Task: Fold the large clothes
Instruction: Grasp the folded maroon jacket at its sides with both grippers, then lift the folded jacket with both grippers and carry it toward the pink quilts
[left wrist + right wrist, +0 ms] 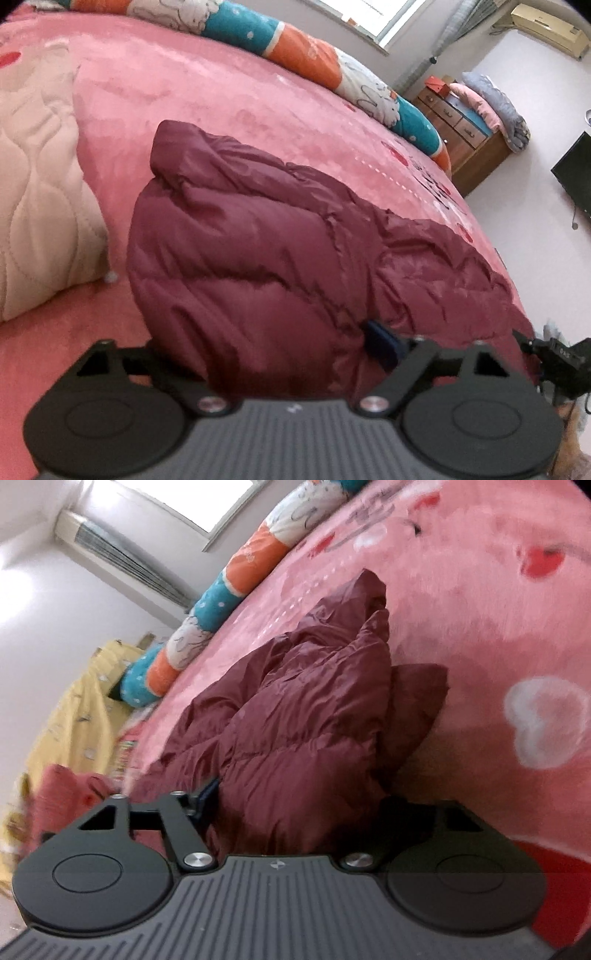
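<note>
A maroon puffer jacket [258, 229] lies bunched on the pink bed cover [184, 85]. In the left wrist view its near edge fills the whole gap of my left gripper [269, 347]; the blue pad [382, 341] on the right presses into the fabric, and the left fingertip is hidden behind it. In the right wrist view the jacket [306, 716] rises in puffy folds between the jaws of my right gripper [301, 801], with the left blue pad [207, 794] against the cloth and the right finger in shadow. Part of the right gripper [554, 358] shows at the jacket's right end.
A beige quilted blanket [33, 192] lies left of the jacket. A long orange, teal and white bolster [314, 51] runs along the bed's far side. A wooden dresser [465, 136] with folded bedding stands beyond the bed's corner. Yellow cloth [74, 720] hangs past the bed's end.
</note>
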{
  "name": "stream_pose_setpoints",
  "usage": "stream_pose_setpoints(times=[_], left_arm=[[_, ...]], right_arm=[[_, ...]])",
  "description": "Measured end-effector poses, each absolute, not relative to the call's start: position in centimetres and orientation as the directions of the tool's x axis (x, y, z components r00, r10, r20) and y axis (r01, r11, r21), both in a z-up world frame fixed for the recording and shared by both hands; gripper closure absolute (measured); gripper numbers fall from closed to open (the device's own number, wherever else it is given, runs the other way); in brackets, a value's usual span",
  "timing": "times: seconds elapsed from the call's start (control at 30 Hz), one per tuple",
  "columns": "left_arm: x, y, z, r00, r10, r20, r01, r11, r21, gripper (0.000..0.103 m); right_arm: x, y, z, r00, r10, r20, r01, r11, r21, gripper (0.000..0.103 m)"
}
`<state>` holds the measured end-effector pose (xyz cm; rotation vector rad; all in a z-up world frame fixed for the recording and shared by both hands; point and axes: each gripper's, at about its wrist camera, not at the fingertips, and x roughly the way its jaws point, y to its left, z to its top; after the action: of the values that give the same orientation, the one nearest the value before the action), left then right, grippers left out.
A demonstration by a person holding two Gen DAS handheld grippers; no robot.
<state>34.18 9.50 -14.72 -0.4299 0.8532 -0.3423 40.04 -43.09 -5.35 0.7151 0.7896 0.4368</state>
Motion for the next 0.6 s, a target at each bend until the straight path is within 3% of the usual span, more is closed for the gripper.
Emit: stream_pose_setpoints(times=[0.17,0.3,0.6], left_arm=[[32.4,8.5,-13.6,0.664,-0.391,-0.638,0.11,0.895,-0.433,0.055],[31.2,8.6,-13.0,0.7,-0.383,-0.603,0.094,0.886,-0.454,0.073],[27.9,10.5,-12.0,0.763,-0.425,-0.488,0.088,0.815,-0.572,0.084]], right_arm=[[37.9,-41.1,-3.0,0.704,0.486,-0.518,-0.098,0.789,0.606,0.045],[35.5,-39.1,-0.9,0.758,0.39,-0.523,-0.114,0.868,0.484,0.051],[29.7,-35.9,2.6,0.844,0.248,-0.476,-0.106,0.947,0.305,0.058]])
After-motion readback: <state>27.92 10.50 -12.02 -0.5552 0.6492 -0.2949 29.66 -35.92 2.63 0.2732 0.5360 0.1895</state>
